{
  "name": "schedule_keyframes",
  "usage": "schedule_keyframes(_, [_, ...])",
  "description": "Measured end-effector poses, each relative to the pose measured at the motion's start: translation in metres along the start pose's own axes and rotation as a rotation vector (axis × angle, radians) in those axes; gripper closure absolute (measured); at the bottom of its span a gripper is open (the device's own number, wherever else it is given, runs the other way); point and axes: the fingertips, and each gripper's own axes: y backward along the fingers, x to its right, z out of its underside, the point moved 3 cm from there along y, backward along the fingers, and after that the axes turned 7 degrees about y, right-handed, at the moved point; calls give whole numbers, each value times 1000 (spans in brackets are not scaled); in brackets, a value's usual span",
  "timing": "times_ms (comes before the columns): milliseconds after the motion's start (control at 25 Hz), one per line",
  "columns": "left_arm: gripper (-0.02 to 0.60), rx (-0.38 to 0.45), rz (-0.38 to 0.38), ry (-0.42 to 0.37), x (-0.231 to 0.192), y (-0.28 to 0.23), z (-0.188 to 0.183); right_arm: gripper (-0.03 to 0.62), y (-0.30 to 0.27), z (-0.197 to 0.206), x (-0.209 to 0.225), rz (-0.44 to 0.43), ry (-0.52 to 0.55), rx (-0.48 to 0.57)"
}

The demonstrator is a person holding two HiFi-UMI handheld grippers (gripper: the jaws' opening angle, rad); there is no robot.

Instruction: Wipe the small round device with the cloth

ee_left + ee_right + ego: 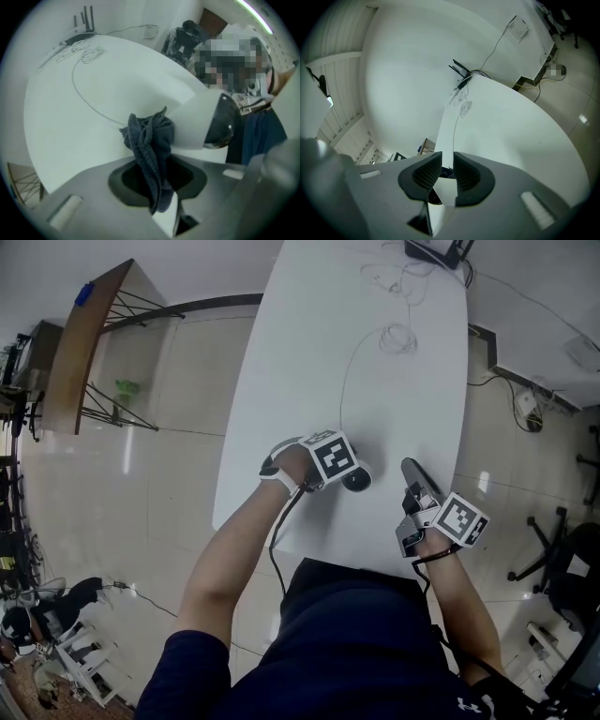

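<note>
Dark blue cloth (151,140) clamped in your left gripper (157,185), bunched up beyond its tips, small round device (206,124) just right of that bunch on the white table (61,126), your right gripper (447,165) apart from both, further right, jaws a narrow slit apart, nothing gripped.

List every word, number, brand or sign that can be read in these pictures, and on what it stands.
No text can be read.
Marker cubes: square patterns only, no letters.
Pale rectangle on the wall: any print too small to read.
White mark on the dark shirt: too small to read.
</note>
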Motion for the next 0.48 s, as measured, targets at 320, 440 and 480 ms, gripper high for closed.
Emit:
schedule_keyframes(320, [486, 391, 160, 418, 22, 51, 30, 522, 14, -1, -5, -5, 15, 19])
schedule_keyframes(440, [485, 594, 99, 412, 40, 97, 29, 523, 14, 0, -7, -4, 41, 12])
schedule_keyframes(480, [485, 670, 47, 385, 45, 112, 26, 525, 15, 0, -8, -2, 47, 10])
